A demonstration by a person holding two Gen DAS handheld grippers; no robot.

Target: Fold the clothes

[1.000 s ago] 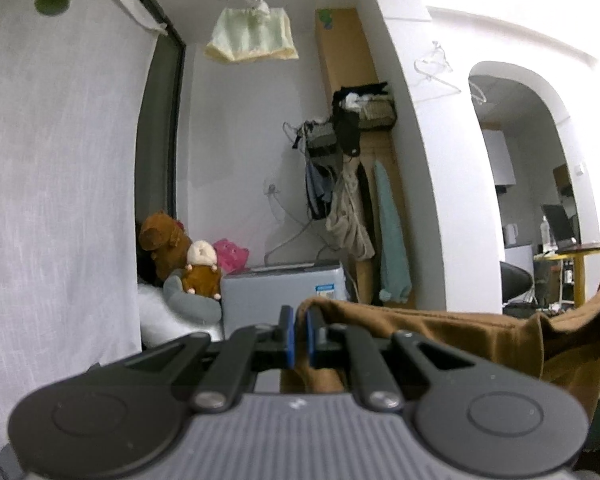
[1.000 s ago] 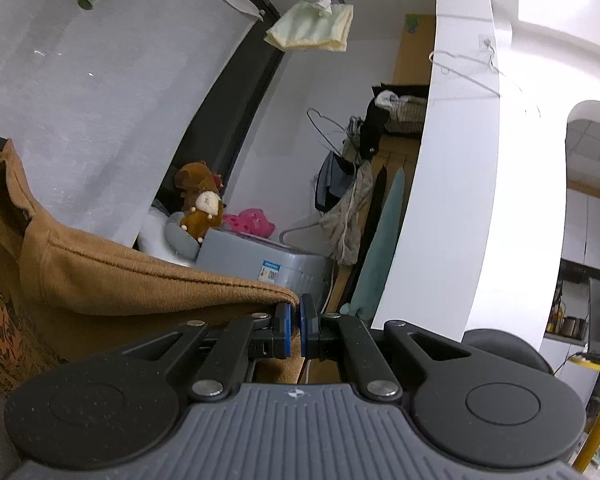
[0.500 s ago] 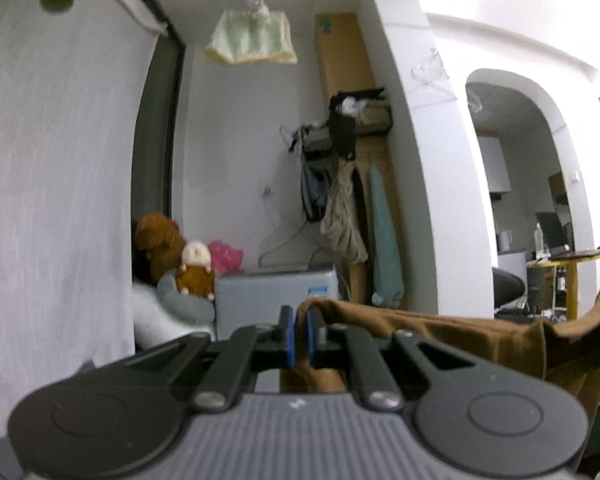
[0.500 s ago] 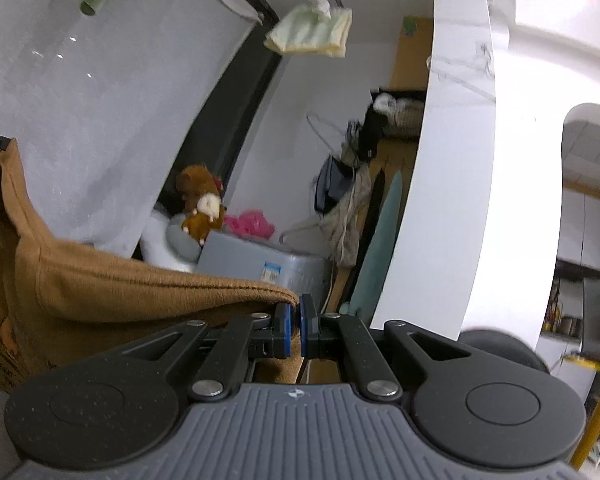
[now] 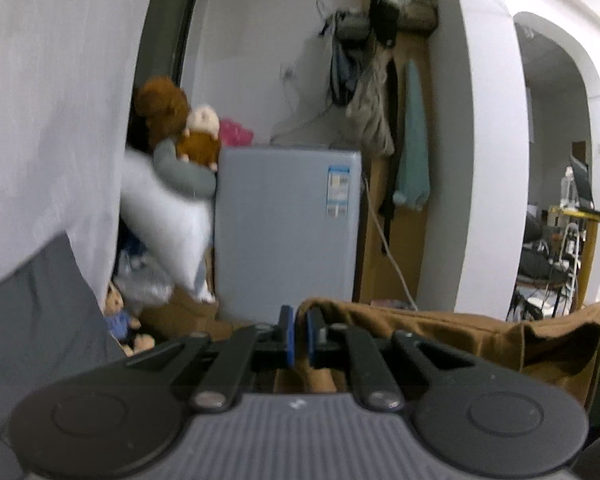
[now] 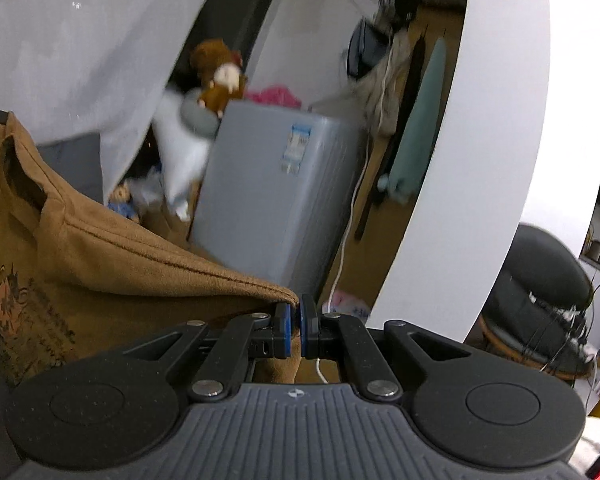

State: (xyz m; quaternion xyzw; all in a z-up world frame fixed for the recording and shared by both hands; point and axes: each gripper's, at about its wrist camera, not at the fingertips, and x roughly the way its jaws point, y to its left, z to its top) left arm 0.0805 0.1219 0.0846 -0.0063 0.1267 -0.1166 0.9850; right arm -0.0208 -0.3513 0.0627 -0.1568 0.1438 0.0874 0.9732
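Note:
A brown shirt (image 5: pixel 460 332) with a printed picture on its front hangs stretched between both grippers. In the left wrist view my left gripper (image 5: pixel 297 336) is shut on one top corner, and the cloth runs off to the right. In the right wrist view my right gripper (image 6: pixel 294 326) is shut on the other corner of the brown shirt (image 6: pixel 100 272), which runs off to the left, its neck opening near the far left edge. The lower part of the shirt is hidden below both grippers.
Ahead stands a grey washing machine (image 5: pixel 288 232) with plush toys (image 5: pixel 180 128) and a white pillow (image 5: pixel 164 216) at its left. A white curtain (image 5: pixel 48 120) hangs on the left. Clothes (image 5: pixel 380 112) hang on a wooden rack; a white arched wall (image 6: pixel 480 160) and a dark chair (image 6: pixel 540 288) are right.
Both grippers have come down and forward with the shirt still held. The washing machine now looms larger and higher, and the hanging yellow cloth has left the top of both views.

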